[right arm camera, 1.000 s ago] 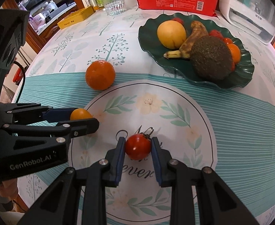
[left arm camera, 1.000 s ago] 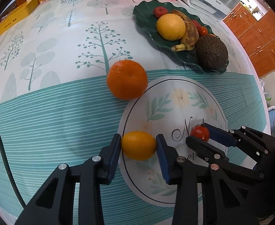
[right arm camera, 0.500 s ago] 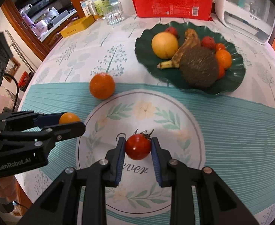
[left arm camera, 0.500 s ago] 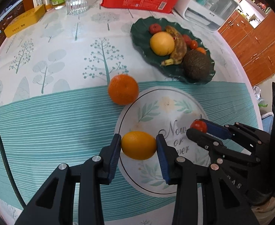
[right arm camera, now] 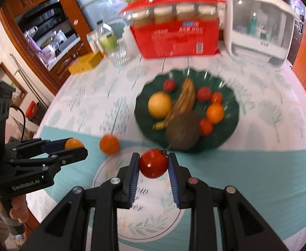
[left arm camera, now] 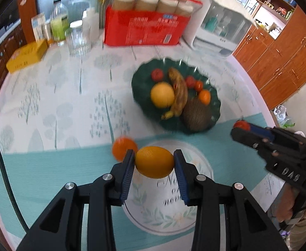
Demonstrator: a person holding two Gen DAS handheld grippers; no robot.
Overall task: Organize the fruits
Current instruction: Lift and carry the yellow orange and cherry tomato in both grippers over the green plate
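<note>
Between the blue pads of the left claw (left arm camera: 154, 162), low in the left wrist view, sits a yellow-orange citrus fruit (left arm camera: 154, 161), clamped and lifted clear of the worktop (left arm camera: 48, 156). The right claw (right arm camera: 154, 163) likewise grips a red tomato (right arm camera: 153, 163), low in its own view. Just behind the left claw, a loose orange (left arm camera: 123, 148) rests on the cloth where the teal band meets the white tree print. Beneath both claws lies a round white medallion (right arm camera: 153, 219) with leaves and lettering. Further up, right of centre, a dark green leaf-shaped plate (right arm camera: 146, 113) holds a yellow round fruit, a brown-spotted banana, a rough brown fruit, and small red and orange ones. Along the far edge stand a red carton (left arm camera: 144, 29), a white appliance with a clear front (left arm camera: 219, 29), a glass (left arm camera: 77, 39), bottles and a yellow box (left arm camera: 26, 55). Wooden cabinets (left arm camera: 278, 48) fill the upper right of the left wrist view.
</note>
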